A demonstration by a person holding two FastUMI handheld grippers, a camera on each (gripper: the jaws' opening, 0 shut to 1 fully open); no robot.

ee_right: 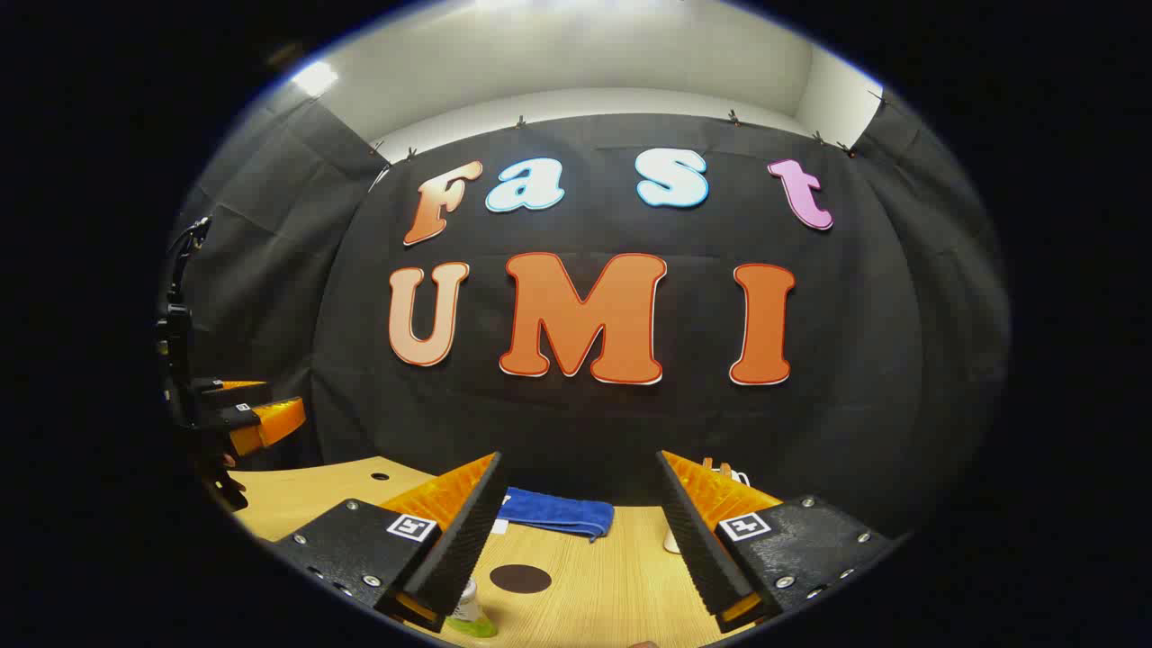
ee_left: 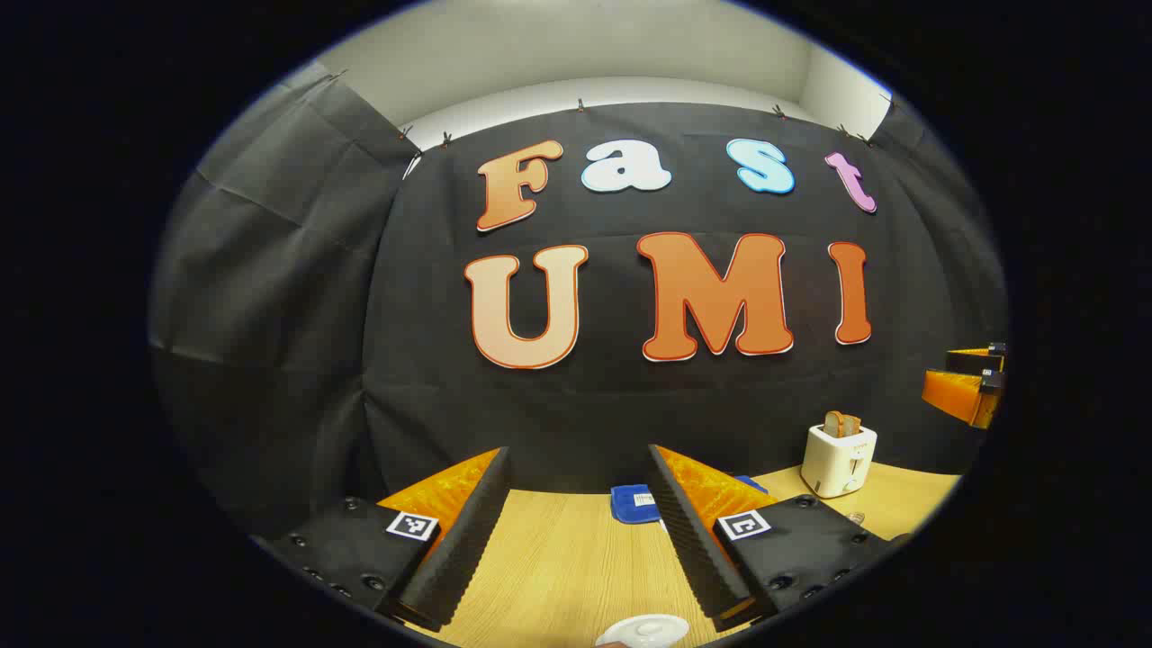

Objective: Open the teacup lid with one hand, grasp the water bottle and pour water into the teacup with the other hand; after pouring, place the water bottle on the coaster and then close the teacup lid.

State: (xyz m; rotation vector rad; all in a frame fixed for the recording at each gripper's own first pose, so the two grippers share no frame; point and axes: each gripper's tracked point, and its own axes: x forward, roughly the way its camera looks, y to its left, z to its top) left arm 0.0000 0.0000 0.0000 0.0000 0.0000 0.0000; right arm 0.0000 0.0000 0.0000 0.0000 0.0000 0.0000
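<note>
The white teacup lid (ee_left: 644,630) shows at the bottom edge of the left gripper view, just below and between my left gripper's (ee_left: 578,454) open fingers, which hold nothing. In the right gripper view, a small bottle (ee_right: 469,616) with green liquid stands by the inner side of the left finger. The dark round coaster (ee_right: 520,578) lies on the table just beyond it. My right gripper (ee_right: 579,459) is open and empty above both. Each gripper also appears far off in the other's view, the right gripper (ee_left: 970,385) and the left gripper (ee_right: 245,412).
A folded blue cloth (ee_left: 634,502) (ee_right: 555,511) lies at the back of the wooden table (ee_left: 558,558). A white toaster (ee_left: 839,459) with bread stands at the back right. A small hole (ee_right: 379,475) marks the tabletop at the left.
</note>
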